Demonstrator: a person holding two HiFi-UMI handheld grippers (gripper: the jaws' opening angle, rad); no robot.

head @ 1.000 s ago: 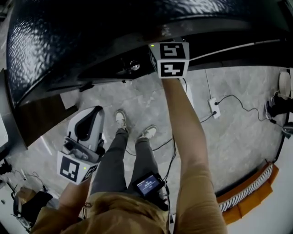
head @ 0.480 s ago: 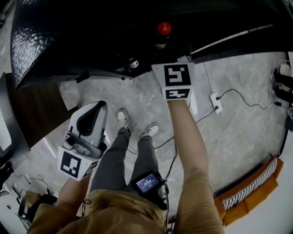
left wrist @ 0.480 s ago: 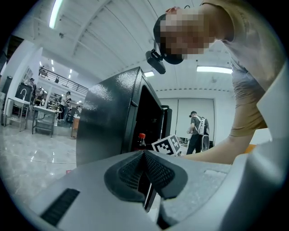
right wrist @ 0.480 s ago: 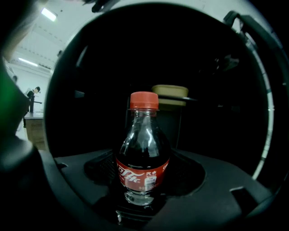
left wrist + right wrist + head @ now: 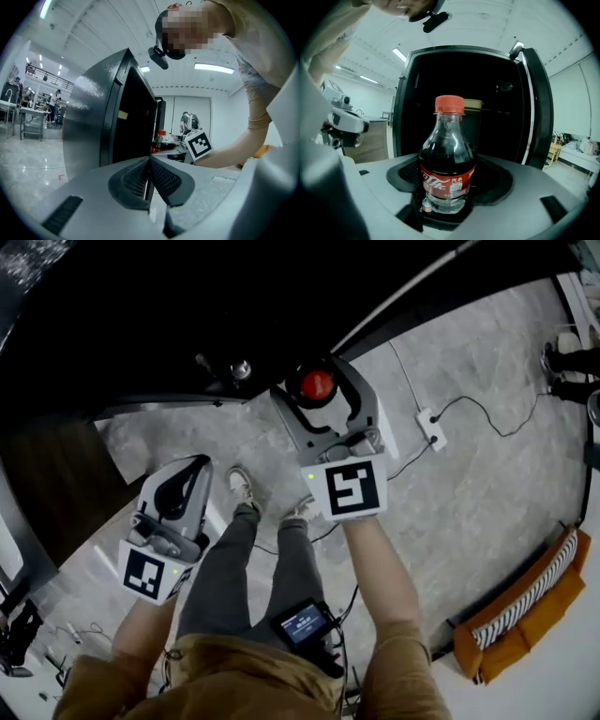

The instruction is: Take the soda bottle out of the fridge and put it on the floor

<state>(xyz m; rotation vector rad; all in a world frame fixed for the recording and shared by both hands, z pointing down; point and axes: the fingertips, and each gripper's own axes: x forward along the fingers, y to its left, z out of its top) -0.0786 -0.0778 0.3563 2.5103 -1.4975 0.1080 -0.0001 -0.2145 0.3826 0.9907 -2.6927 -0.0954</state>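
The soda bottle [image 5: 449,154] is held upright in the right gripper [image 5: 446,199]. Its jaws are clamped on the lower body, at and below the red label. The cap is up and dark liquid reaches approx. the shoulder. The bottle is seen outside the fridge [image 5: 506,108], just in front of the open black cavity. In the head view it is carried above the floor [image 5: 478,484] and not yet set down. The left gripper [image 5: 149,165] is held low at the person's left, its jaws pressed together on nothing.

Extraction is judged done; lowering and placing are what is left.

Risks, as judged:
- The grip is taken low on a smooth, round bottle. The taller upper part could be rocked btwn the pads if the wrist is swung fast, and a slip would mean a drop onto hard tile.
- The fridge's front edge is close behind, so it could be clipped by cap or gripper if the descent is begun before more clearance is gained.
- The person's shoes [image 5: 246,486] and a power strip [image 5: 429,426] lie on the floor nearby. A base set partly on either would be toppled.
- If the jaws are opened w/ the base tilted or not fully down, the bottle may be tipped over.
- The base is partly hidden by the gripper body, so floor contact can't be well checked from the right gripper view.
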